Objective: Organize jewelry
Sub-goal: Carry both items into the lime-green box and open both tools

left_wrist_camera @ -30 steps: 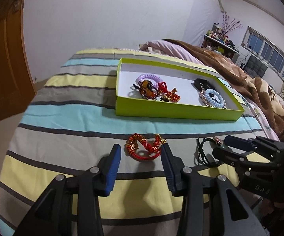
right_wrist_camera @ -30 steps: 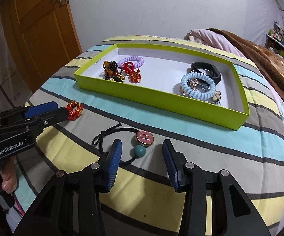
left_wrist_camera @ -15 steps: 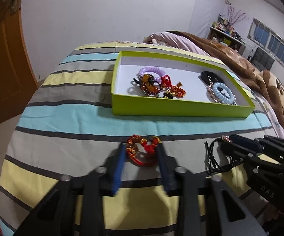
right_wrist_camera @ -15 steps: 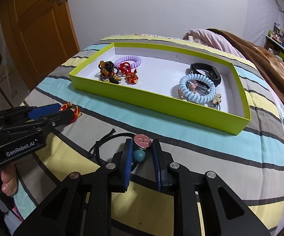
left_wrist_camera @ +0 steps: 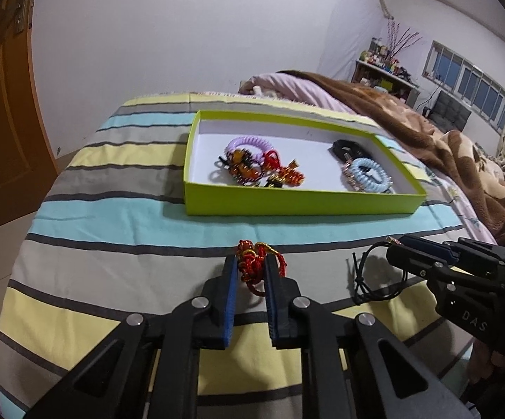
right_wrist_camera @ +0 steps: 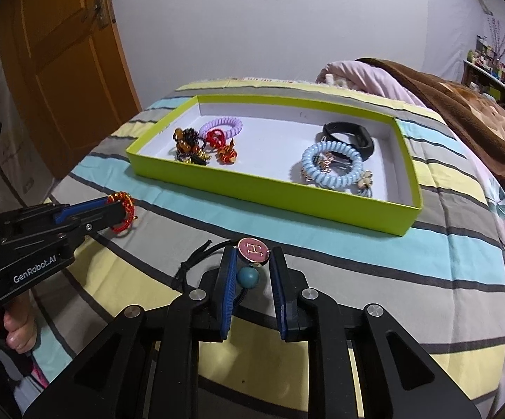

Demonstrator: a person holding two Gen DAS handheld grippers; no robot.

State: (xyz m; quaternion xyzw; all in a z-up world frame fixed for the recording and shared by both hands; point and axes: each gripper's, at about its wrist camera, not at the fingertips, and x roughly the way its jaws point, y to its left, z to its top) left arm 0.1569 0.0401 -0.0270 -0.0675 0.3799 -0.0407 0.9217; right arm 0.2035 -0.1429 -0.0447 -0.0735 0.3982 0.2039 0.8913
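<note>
The left gripper (left_wrist_camera: 250, 272) squeezes a red bracelet (left_wrist_camera: 255, 268) between its two blue pads, and part of the red cord sticks out past the tips. In the right wrist view the same left gripper (right_wrist_camera: 119, 209) comes in from the side with the red bracelet (right_wrist_camera: 124, 210) at its tip, just above the striped blanket (right_wrist_camera: 374, 265). A hand (right_wrist_camera: 15, 328) holds that gripper's handle. The right gripper (right_wrist_camera: 252, 272) is closed around a hair tie with a pink button (right_wrist_camera: 253, 251) and a teal bead (right_wrist_camera: 248, 277). The button sits between the blue pads near their tips, and the bead is just below it. The black cord (right_wrist_camera: 196, 262) of the hair tie trails out to the side onto the blanket. In the left wrist view the right gripper (left_wrist_camera: 406, 255) shows from the side, and the black cord (left_wrist_camera: 360, 276) hangs near its tip. Farther back on the bed is a green box (right_wrist_camera: 287, 199) with a white inside. On one side of the box lie a purple coil tie (right_wrist_camera: 221, 126), a red tie (right_wrist_camera: 216, 137) and some amber and black beads (right_wrist_camera: 184, 141), all close together. On the other side lie a light blue coil tie (right_wrist_camera: 332, 164) and a black band (right_wrist_camera: 350, 136), which touch each other. A brown blanket (left_wrist_camera: 427, 136) is piled up on the bed past the box, and a wooden door (right_wrist_camera: 60, 52) stands behind the bed.
</note>
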